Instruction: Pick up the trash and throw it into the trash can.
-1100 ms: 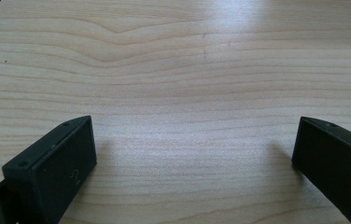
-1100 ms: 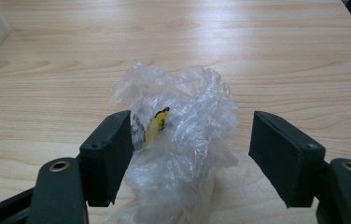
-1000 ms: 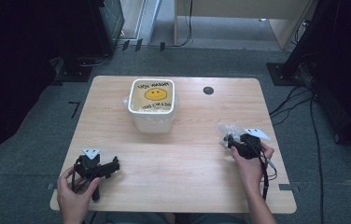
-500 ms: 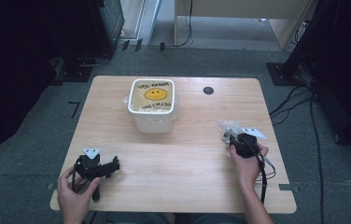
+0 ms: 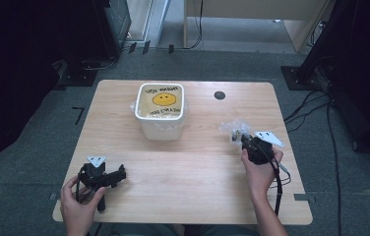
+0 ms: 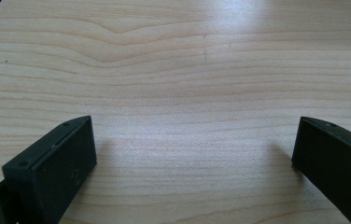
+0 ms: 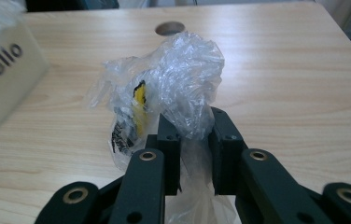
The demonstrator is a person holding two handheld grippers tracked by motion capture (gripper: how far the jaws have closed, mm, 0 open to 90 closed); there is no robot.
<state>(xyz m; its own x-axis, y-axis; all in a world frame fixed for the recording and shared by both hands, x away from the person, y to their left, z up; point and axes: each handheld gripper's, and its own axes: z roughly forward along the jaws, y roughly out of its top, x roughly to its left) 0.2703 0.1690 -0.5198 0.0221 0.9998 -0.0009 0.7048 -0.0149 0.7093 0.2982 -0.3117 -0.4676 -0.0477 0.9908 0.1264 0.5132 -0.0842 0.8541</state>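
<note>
Pick-up step, grip just made. Right gripper point(image 7: 194, 140) clenched on the crumpled clear plastic bag point(image 7: 164, 93) at the table's right side, jaws just closed with the film pinched between them. Left gripper point(image 5: 102, 177) released, resting idle near the left front, jaws wide over bare wood. Next, likely: lifting the bag clear and carrying it left and farther out to the white bin point(image 5: 159, 115), without tearing the film.
</note>
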